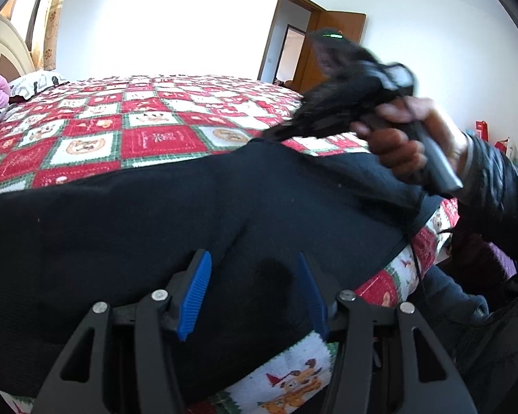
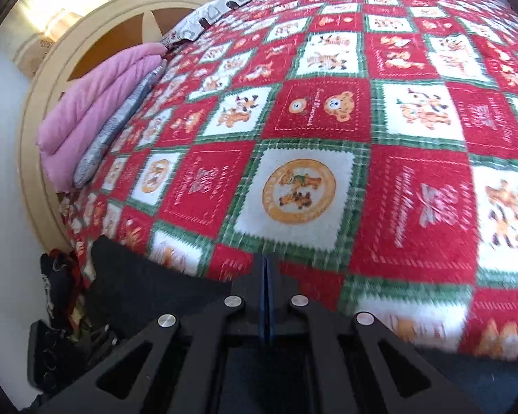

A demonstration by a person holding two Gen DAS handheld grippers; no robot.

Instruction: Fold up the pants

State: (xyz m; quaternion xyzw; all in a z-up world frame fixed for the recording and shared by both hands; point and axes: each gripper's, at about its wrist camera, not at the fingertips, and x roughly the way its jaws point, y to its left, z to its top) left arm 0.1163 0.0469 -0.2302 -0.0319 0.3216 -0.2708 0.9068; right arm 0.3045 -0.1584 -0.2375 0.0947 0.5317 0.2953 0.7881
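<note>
I see the black pants [image 1: 162, 220] lying flat on the bed's red and white blanket [image 1: 127, 127], near its edge. My left gripper [image 1: 253, 296] sits over the pants with its blue fingers [image 1: 195, 296] apart, holding nothing. My right gripper [image 2: 266, 296] has its fingers pressed together, and I cannot tell if cloth is between them.

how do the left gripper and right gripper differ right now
The left gripper has its jaws spread apart over the black pants, with nothing between them; the right gripper has its blue pads pressed together. The left gripper hangs low over the dark cloth, while the right gripper points across the red checked bedspread. Both have black frames and blue pads.
</note>
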